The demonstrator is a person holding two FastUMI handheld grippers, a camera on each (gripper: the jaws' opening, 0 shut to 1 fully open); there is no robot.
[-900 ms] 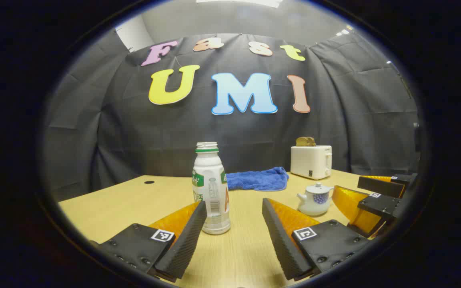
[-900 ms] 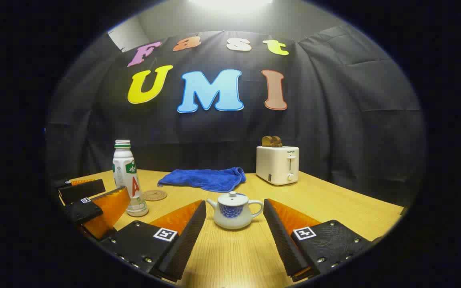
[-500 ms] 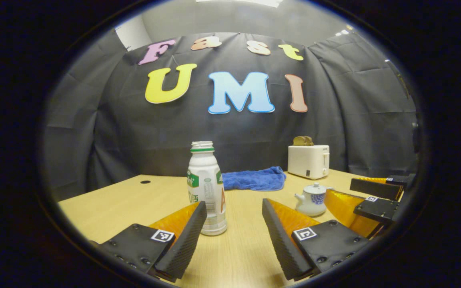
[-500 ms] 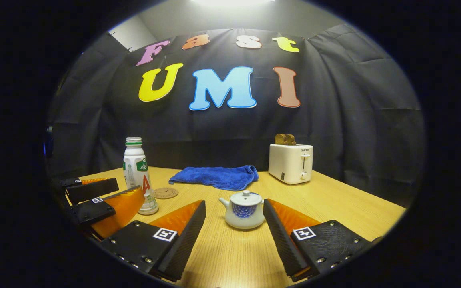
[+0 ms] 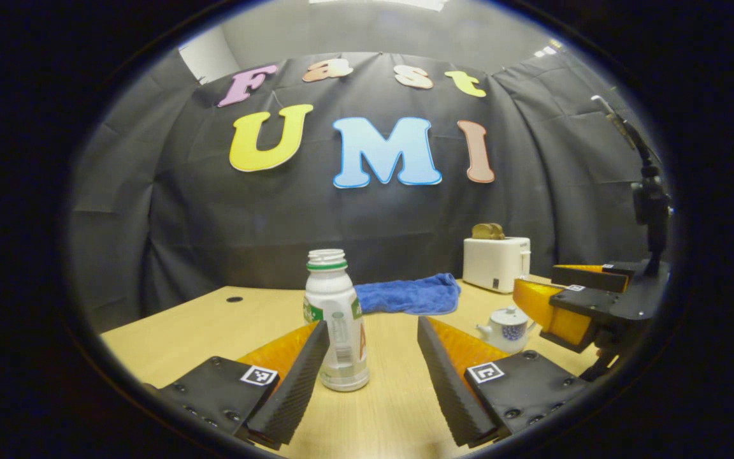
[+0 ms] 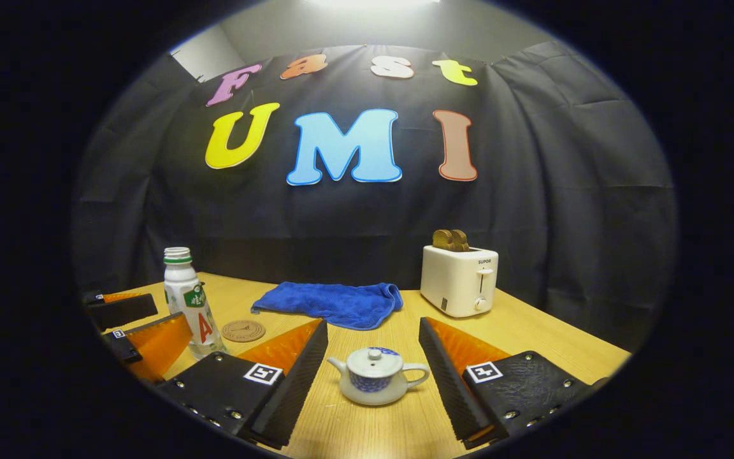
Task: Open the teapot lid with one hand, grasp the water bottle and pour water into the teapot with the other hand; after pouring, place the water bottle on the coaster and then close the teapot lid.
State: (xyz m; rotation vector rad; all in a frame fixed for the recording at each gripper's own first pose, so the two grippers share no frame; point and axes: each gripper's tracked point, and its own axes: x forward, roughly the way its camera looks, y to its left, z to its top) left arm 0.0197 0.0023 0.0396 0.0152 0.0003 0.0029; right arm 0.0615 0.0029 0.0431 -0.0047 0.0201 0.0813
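Left gripper: its fingers are standing wide apart and holding nothing, low over the wooden table.
Water bottle: it is standing upright and uncapped on the table, just ahead of the left gripper's left finger and partly hidden behind its tip; whether the two are touching cannot be told. The right finger is sitting well clear of it.
Right gripper: its fingers are spread wide, gripping nothing, and are looking down on the teapot.
Teapot: it is sitting on the table with its lid on, lying in the gap between the right gripper's fingers and touching neither.
Coaster: it is lying flat on the table just beside the water bottle, bare.
Blue towel: it is lying crumpled farther back, near the booth wall.
Toaster: it is standing at the back right with toast sticking up from its slots.
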